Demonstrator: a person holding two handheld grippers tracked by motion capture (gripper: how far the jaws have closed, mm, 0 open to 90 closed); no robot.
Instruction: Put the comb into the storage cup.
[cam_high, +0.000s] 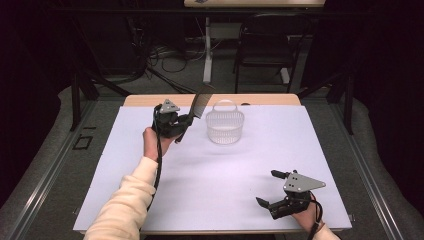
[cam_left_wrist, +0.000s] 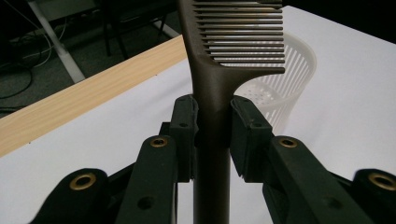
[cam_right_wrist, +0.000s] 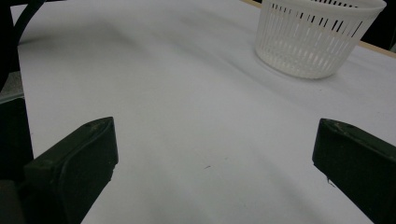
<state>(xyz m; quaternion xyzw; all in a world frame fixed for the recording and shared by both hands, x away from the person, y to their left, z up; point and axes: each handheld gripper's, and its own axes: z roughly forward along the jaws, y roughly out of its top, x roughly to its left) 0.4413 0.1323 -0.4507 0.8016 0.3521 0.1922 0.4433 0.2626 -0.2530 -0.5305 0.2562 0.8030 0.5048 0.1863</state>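
My left gripper (cam_high: 186, 121) is held above the table's far left, shut on the handle of a dark comb (cam_high: 199, 104). In the left gripper view both pads clamp the comb (cam_left_wrist: 212, 88) at its handle, its teeth pointing right toward the basket (cam_left_wrist: 280, 93). A white slotted basket (cam_high: 225, 125) with a handle stands just right of the comb, at the back middle. My right gripper (cam_high: 269, 188) rests low near the front right edge, jaws wide apart with nothing between them. In the right gripper view the basket (cam_right_wrist: 317, 37) stands far ahead to the right.
A white sheet (cam_high: 215, 170) covers the table, with a strip of bare wood (cam_high: 145, 100) along the far edge. Beyond the table stand a dark chair (cam_high: 265, 47), a desk leg (cam_high: 207, 50) and cables on the floor.
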